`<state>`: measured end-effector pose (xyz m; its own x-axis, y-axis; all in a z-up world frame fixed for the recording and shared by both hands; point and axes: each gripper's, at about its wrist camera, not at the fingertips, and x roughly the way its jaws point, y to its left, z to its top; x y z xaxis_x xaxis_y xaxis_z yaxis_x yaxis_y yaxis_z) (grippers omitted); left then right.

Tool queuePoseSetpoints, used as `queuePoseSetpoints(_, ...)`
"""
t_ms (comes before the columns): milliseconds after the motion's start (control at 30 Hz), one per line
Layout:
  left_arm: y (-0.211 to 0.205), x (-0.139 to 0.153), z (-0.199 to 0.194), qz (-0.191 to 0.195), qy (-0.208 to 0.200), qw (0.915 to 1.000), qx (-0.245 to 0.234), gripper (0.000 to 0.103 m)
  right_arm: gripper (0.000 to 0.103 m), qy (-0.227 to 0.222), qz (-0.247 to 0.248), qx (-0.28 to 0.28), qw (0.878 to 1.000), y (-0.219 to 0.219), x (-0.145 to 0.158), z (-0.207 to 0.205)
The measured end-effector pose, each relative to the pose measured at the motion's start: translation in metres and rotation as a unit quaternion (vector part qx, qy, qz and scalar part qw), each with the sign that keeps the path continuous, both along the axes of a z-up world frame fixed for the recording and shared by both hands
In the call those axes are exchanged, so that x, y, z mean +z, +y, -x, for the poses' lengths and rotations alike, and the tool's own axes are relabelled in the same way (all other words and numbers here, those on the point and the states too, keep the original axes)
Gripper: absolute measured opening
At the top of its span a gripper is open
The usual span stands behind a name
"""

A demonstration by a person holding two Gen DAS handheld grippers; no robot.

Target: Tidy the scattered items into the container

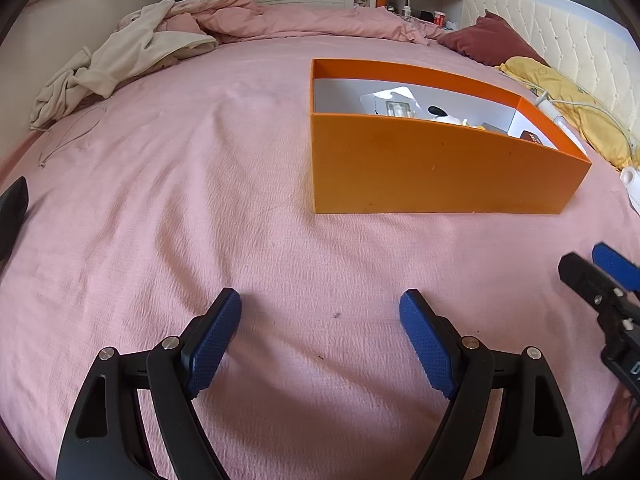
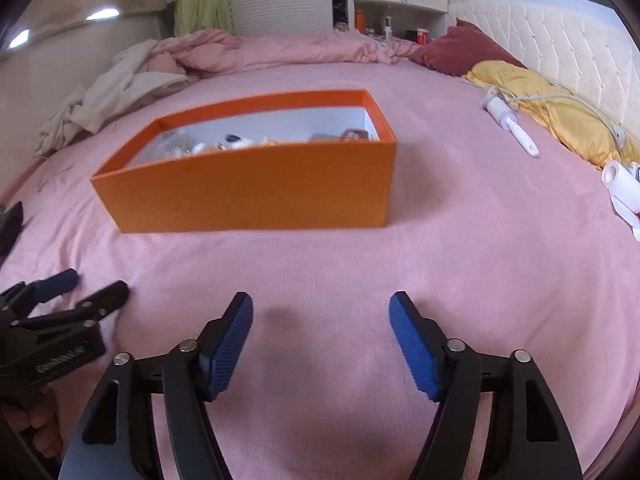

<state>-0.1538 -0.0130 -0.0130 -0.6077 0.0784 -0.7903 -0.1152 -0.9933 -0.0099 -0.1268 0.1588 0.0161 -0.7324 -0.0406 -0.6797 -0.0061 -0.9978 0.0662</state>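
An orange box (image 1: 432,168) with a white inside stands on the pink bed; it also shows in the right wrist view (image 2: 256,196). Several small items (image 1: 440,114) lie inside it, partly hidden by its wall. My left gripper (image 1: 320,312) is open and empty, low over the sheet in front of the box. My right gripper (image 2: 321,312) is open and empty, also short of the box. Each gripper shows at the edge of the other's view: the right one (image 1: 600,276) and the left one (image 2: 88,288).
A crumpled beige cloth (image 1: 120,64) and a pink duvet (image 1: 280,20) lie at the far left and back. A yellow pillow (image 2: 552,108), a white lint roller (image 2: 512,124), a second white roller (image 2: 624,188) and a dark red pillow (image 2: 460,48) lie to the right by the headboard.
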Motion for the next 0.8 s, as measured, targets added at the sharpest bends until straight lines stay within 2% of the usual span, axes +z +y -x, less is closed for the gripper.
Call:
queuePoseSetpoints(100, -0.006, 0.008, -0.001, 0.0, -0.008, 1.0, 0.001, 0.082, 0.068, 0.032, 0.007, 0.06, 0.998, -0.014, 0.025, 0.007)
queuePoseSetpoints(233, -0.026, 0.029, -0.005, 0.019, 0.024, 0.9991, 0.031, 0.082, 0.068, 0.04, -0.023, 0.14, 0.989, -0.031, 0.047, 0.032)
queuePoseSetpoints(367, -0.04, 0.034, -0.002, -0.001, 0.028, 0.9984, 0.049, 0.082, 0.065, 0.016, -0.072, 0.21, 0.975, -0.048, 0.049, 0.062)
queuePoseSetpoints(567, -0.061, 0.041, 0.002, -0.031, 0.035, 0.996, 0.076, 0.082, 0.048, -0.048, -0.141, 0.3, 0.942, -0.076, 0.025, 0.094)
queuePoseSetpoints(633, -0.068, 0.043, 0.004, -0.041, 0.037, 0.9948, 0.085, 0.082, 0.043, -0.059, -0.142, 0.319, 0.935, -0.079, 0.019, 0.1)
queuePoseSetpoints(800, -0.083, 0.049, 0.008, -0.062, 0.042, 0.9918, 0.103, 0.082, 0.032, -0.098, -0.099, 0.332, 0.933, -0.073, 0.016, 0.1)
